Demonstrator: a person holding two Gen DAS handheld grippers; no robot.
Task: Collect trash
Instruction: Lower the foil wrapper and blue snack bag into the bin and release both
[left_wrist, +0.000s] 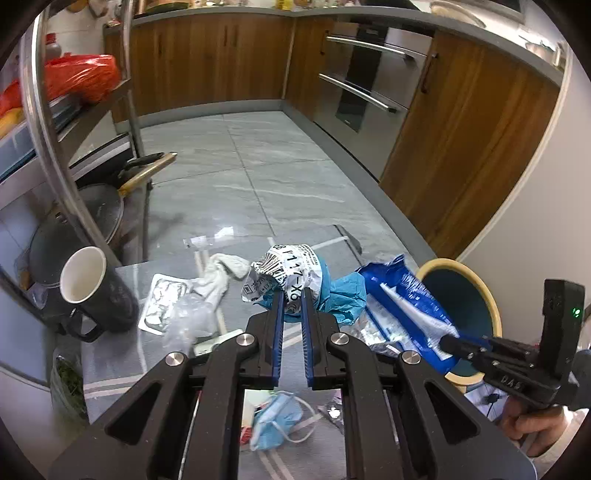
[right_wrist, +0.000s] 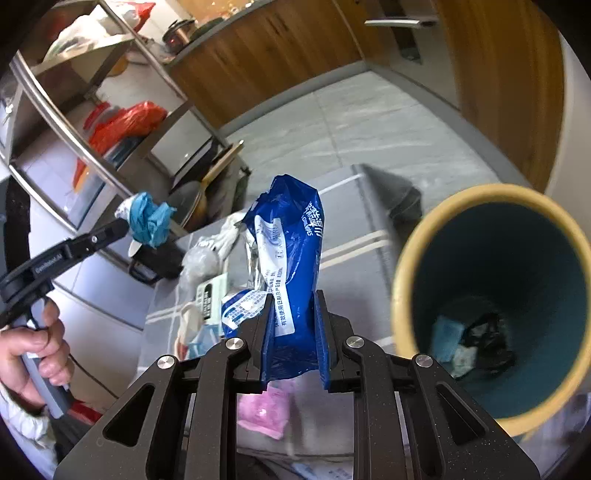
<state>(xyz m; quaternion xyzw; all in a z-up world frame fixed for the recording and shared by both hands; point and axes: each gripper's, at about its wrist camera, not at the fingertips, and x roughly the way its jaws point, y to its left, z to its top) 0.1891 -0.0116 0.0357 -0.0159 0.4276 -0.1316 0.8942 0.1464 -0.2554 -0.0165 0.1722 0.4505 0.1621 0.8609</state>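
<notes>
Clearing litter off a grey-clothed table, one piece pinched in each gripper.

Left gripper (left_wrist: 291, 295) clamped on a crumpled label-and-teal-paper wad (left_wrist: 291, 271), held up above the cloth (left_wrist: 110, 373); right gripper (right_wrist: 293, 306) pressed onto a blue wipes packet (right_wrist: 291, 236), raised just left of the yellow-rimmed bin (right_wrist: 402, 266), scraps already at its bottom. Lying loose on the table: white sock (left_wrist: 225, 273), blister pack (left_wrist: 162, 299), face mask (left_wrist: 273, 417). Black mug (left_wrist: 96, 291) tilted at the left edge.

Trash bin (right_wrist: 491, 306) contents blurred, perhaps paper scraps; its rim cut off
</notes>
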